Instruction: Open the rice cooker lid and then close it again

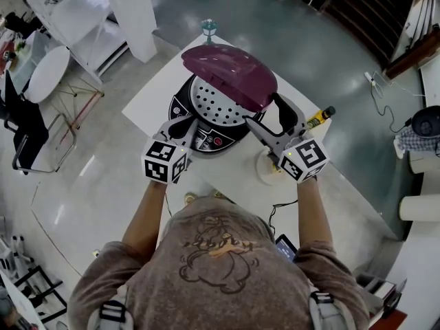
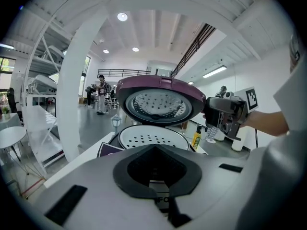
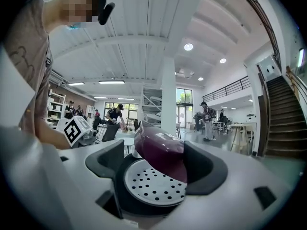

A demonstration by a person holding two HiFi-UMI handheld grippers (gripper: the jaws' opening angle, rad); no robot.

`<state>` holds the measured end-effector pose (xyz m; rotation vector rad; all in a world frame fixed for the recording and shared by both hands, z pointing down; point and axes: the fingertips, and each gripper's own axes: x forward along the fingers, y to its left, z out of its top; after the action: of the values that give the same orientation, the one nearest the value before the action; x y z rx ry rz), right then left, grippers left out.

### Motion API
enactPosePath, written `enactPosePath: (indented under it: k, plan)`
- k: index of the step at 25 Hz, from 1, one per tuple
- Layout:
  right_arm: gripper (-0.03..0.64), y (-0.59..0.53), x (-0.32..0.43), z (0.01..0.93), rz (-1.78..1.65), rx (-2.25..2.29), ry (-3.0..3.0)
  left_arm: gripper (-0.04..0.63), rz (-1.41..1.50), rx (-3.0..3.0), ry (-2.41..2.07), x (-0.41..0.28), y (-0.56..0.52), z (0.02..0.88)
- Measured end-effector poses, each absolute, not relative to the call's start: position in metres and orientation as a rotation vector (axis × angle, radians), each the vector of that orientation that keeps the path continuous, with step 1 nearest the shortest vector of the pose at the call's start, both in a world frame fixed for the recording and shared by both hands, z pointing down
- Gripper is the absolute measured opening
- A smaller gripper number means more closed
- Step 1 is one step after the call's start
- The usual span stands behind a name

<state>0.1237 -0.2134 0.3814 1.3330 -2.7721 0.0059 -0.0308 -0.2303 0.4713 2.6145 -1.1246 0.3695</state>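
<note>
The rice cooker stands on the white table with its maroon lid raised and a perforated white plate showing inside. My left gripper is at the cooker's front left, its pads meeting at the tips, shut with nothing seen between them. My right gripper is open at the lid's front right edge. In the right gripper view the lid lies between the two spread jaws above the plate; I cannot tell whether a pad touches it.
A yellow bottle and a white cup stand on the table to the right of the cooker. A small teal glass sits at the far corner. A white pillar and chairs are to the left.
</note>
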Motion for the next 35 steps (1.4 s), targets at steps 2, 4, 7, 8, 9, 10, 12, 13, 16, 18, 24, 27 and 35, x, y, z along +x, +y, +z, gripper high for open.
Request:
enactPosePath:
  k: [2,4,7,8,9,10,12,13,16,18,24,27,35]
  plan:
    - [0.374,-0.212,0.123,0.385,0.008,1.323,-2.772,0.018,0.358,2.606,-1.122,-0.031,-0.231,0.471]
    - [0.37,-0.212,0.122,0.388,0.009,1.312,-2.772,0.018,0.353,2.602,-1.12,-0.032,-0.232,0.471]
    - [0.369,-0.21,0.119,0.391,0.022,1.311,-2.769,0.018,0.352,2.6,-1.125,-0.033,-0.233,0.472]
    - [0.368,-0.21,0.119,0.393,0.024,1.308,-2.769,0.018,0.352,2.6,-1.127,-0.034,-0.233,0.472]
    - [0.368,-0.209,0.118,0.394,0.028,1.306,-2.769,0.018,0.353,2.6,-1.129,-0.034,-0.233,0.472]
    - [0.368,-0.208,0.117,0.396,0.032,1.303,-2.77,0.018,0.354,2.6,-1.13,-0.034,-0.233,0.472]
    - [0.367,-0.207,0.114,0.399,0.038,1.296,-2.767,0.018,0.354,2.601,-1.13,-0.034,-0.233,0.471]
    - [0.367,-0.206,0.114,0.401,0.04,1.293,-2.765,0.018,0.355,2.602,-1.129,-0.034,-0.234,0.471]
    - [0.364,-0.203,0.112,0.406,0.037,1.283,-2.759,0.018,0.358,2.603,-1.126,-0.033,-0.234,0.471]
    - [0.356,-0.203,0.111,0.41,0.032,1.279,-2.747,0.018,0.354,2.598,-1.126,-0.033,-0.234,0.471]
    - [0.353,-0.198,0.108,0.419,0.069,1.266,-2.739,0.018,0.343,2.59,-1.124,-0.034,-0.234,0.471]
    - [0.354,-0.197,0.107,0.422,0.09,1.268,-2.743,0.018,0.338,2.588,-1.122,-0.034,-0.234,0.47]
    - [0.354,-0.193,0.104,0.431,0.123,1.248,-2.737,0.018,0.341,2.568,-1.073,-0.034,-0.23,0.471]
